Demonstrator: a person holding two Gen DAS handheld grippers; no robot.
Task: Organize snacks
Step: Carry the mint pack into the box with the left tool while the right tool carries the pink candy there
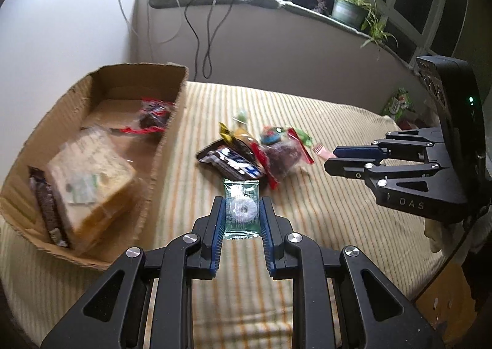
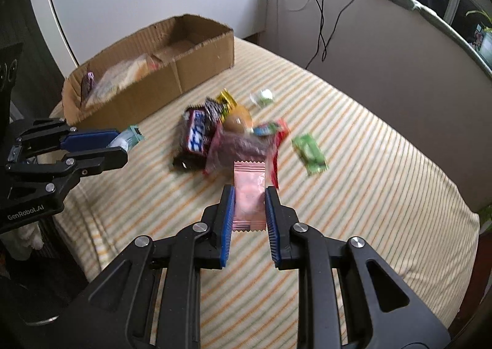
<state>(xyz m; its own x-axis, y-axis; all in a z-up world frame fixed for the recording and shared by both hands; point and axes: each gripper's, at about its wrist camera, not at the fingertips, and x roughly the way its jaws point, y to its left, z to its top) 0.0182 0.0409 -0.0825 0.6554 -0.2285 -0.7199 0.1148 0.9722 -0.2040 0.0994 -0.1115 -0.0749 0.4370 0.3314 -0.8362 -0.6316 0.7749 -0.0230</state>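
**Snack sorting part-way: two candies in hand, a pile left on the cushion**

Left wrist view. The left gripper (image 1: 241, 213), lower centre, has its fingers closed narrowly on a clear green-tinted mint packet (image 1: 241, 206) with a white ring candy inside. The cardboard box (image 1: 172, 121) fills the left of the frame and already holds a wrapped sandwich-like pack (image 1: 92, 176), a dark bar (image 1: 47, 210) against its near-left side, and a red-edged packet (image 1: 153, 118) toward the far end. At centre, on the striped cushion (image 1: 323, 241), lies an unsorted pile (image 1: 255, 152): a Snickers bar (image 1: 230, 161), a dark cake in a clear red-trimmed bag (image 1: 284, 158) and several smaller sweets, blurred. The right gripper (image 1: 330, 156) enters from the right with a pink wrapper tip showing at its fingers.

Right wrist view. The right gripper (image 2: 249, 207), lower centre, holds a pink candy packet (image 2: 249, 195) between narrowly set fingers. The pile sits just above it at centre frame; a green wrapper (image 2: 309, 152) lies apart to the right, and a small green-and-white sweet (image 2: 263, 98) lies above the pile. The box stands upper left; the left gripper, at mid-left, carries the mint packet near the box's near wall.

Assessment. At least three items appear boxed and two are lifted but not yet deposited. Roughly half the task appears outstanding.
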